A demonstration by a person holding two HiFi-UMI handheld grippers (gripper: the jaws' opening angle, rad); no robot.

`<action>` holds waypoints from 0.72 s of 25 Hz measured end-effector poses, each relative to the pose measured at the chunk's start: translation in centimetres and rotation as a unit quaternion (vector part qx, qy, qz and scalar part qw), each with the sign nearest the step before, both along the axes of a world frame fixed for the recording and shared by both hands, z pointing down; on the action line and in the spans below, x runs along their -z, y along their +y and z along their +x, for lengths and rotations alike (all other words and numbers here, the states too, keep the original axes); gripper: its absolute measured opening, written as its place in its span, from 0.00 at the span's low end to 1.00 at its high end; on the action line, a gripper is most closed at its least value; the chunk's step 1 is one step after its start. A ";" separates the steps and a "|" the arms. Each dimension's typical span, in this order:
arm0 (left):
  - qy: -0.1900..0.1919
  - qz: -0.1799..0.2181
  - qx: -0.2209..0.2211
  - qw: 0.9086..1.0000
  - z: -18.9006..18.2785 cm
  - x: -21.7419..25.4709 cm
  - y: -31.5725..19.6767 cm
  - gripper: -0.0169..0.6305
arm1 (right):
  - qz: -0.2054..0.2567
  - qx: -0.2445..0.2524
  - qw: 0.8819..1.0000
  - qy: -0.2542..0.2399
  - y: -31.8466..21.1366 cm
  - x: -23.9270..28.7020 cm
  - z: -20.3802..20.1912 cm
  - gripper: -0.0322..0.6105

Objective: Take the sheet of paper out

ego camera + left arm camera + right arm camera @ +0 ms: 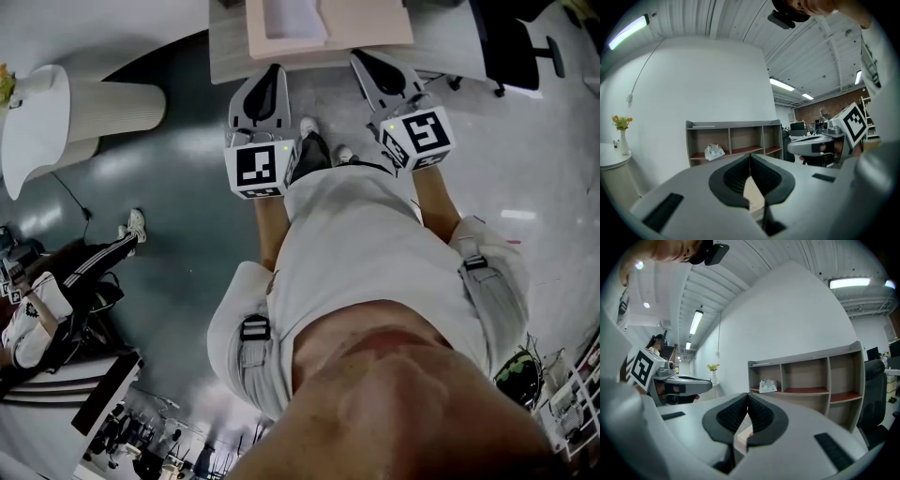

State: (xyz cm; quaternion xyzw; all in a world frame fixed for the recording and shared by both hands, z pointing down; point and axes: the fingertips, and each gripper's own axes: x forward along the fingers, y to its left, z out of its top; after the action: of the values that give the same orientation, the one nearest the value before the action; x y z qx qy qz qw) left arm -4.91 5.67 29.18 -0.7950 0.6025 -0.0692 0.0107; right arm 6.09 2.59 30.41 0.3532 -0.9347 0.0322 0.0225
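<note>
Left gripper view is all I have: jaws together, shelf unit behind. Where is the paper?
Observer: In the head view, a white sheet lies in a beige tray on the table, just ahead of the left gripper.
Operator: Right gripper?
Observer: The right gripper points at the same tray's near edge. Its own view shows the jaws shut with nothing between them.
Operator: Is either one on the sheet?
Observer: No. Both tips sit at the tray's near edge, short of the sheet.
</note>
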 end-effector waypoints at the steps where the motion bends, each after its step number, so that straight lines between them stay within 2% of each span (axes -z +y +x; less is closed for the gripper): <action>1: 0.000 -0.001 0.000 1.000 -0.2 -0.1 -0.2 0.06 | -0.001 0.000 1.000 0.000 -0.2 -0.1 -0.2 0.08; 18: 0.011 -0.004 -0.032 0.999 -5.1 -1.0 -8.1 0.06 | -0.003 -0.026 1.000 0.014 -7.0 -0.3 -5.0 0.08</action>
State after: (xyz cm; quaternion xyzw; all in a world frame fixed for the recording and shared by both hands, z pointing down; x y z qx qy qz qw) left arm -10.00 -2.40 30.20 -0.8148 0.5762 -0.0629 0.0030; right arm 1.11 -4.45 30.70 0.3776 -0.9248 0.0304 0.0355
